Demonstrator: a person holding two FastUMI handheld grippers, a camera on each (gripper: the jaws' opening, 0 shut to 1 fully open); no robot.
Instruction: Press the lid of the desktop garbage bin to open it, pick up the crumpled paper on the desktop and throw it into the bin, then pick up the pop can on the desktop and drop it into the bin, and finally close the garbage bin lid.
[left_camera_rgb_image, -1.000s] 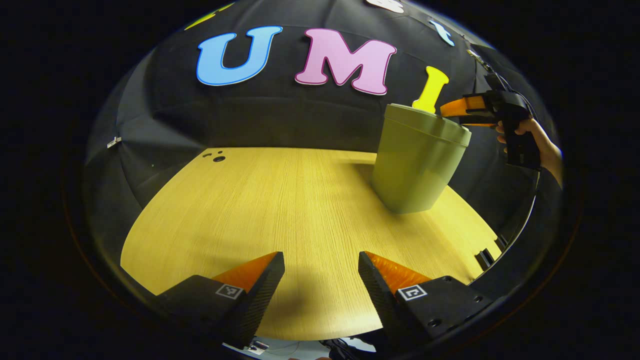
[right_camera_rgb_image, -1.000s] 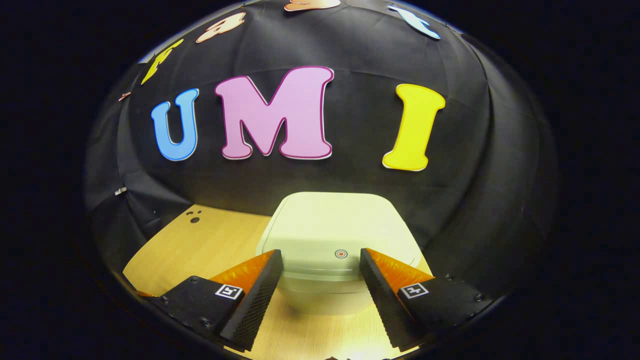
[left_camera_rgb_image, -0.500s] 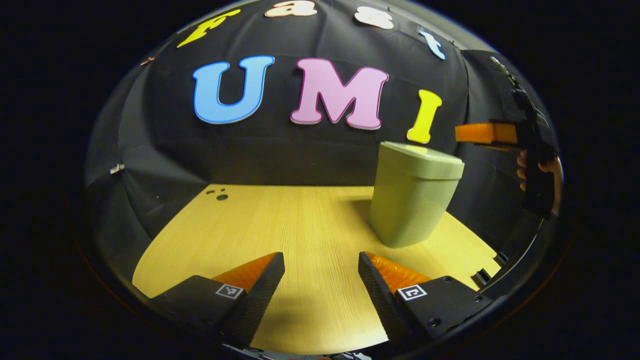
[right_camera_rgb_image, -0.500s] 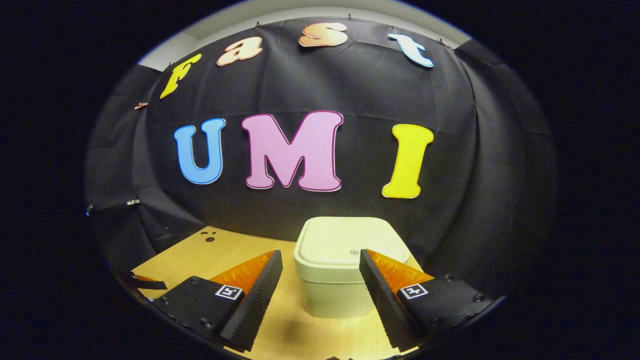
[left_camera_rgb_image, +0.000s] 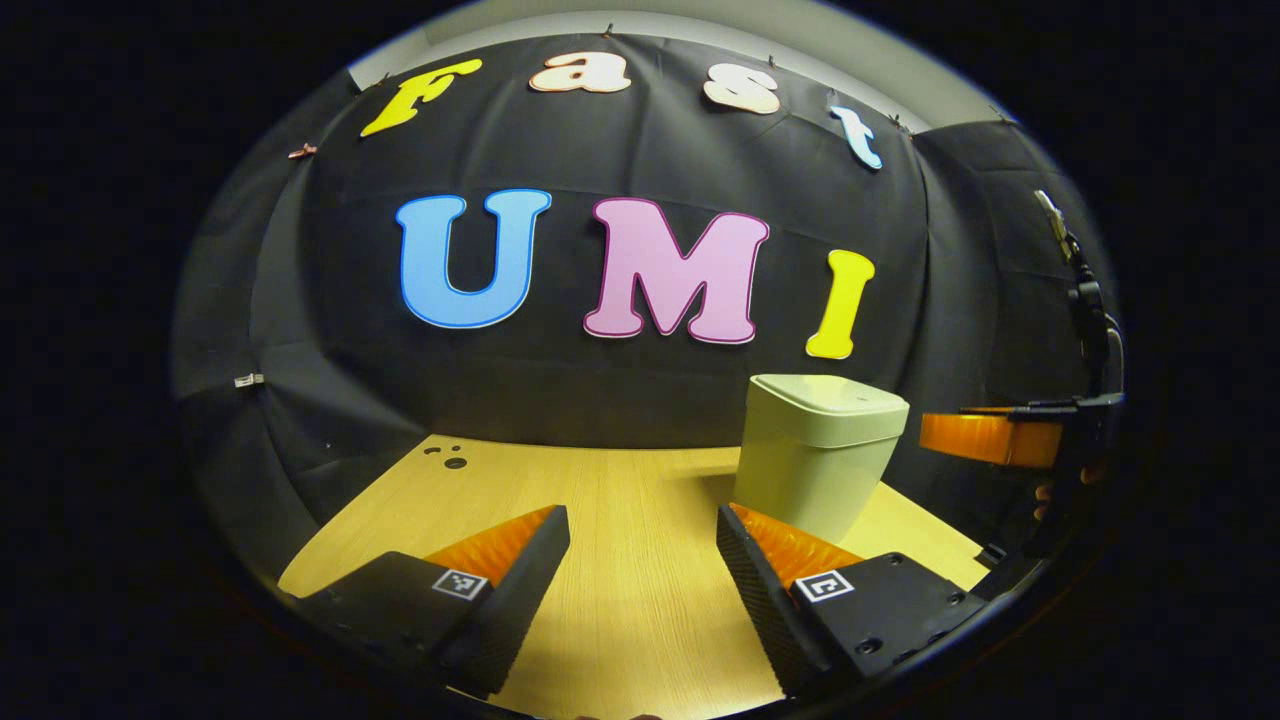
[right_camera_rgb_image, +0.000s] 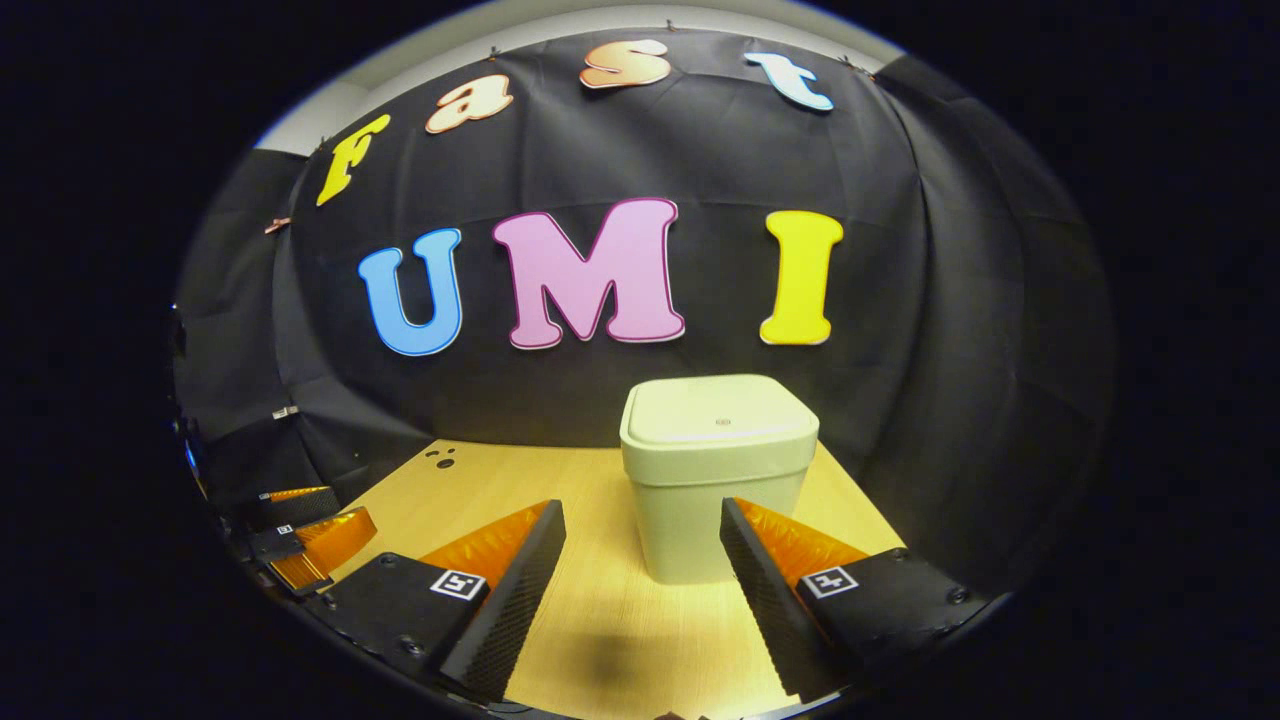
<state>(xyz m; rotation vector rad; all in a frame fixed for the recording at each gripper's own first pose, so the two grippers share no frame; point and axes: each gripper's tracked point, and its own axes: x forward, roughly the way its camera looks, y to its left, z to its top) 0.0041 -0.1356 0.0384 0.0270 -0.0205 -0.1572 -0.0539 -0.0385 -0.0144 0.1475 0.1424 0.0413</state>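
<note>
The pale green garbage bin (right_camera_rgb_image: 712, 475) stands upright on my wooden desktop (right_camera_rgb_image: 600, 640), toward the back, just in front of the black cloth wall (right_camera_rgb_image: 950, 330). Its lid (right_camera_rgb_image: 718, 412) lies flat and closed on top, with a small round mark near the front edge. In the right gripper view the bin sits dead ahead, rising beyond and between my two fingers, apart from both of them. My right gripper (right_camera_rgb_image: 640, 590) is spread wide with nothing between the fingers, held above bare wood short of the bin.

In the left gripper view the same bin (left_camera_rgb_image: 815, 455) stands to the right of centre, its base hidden partly behind my right-hand finger. My left gripper (left_camera_rgb_image: 642, 590) is also spread wide and empty, hanging over the desktop (left_camera_rgb_image: 620, 600) well short of the bin. Farther right in that view, beyond the bin, I see my right gripper (left_camera_rgb_image: 985, 438) from the side, level with the lid, apart from it; fingertips of the hand (left_camera_rgb_image: 1045, 492) gripping it peek out beneath. In the right gripper view my left gripper (right_camera_rgb_image: 300, 540) shows at the far left edge, low over the desk. A few small dark holes (right_camera_rgb_image: 440, 460) mark the desktop's far left corner.
</note>
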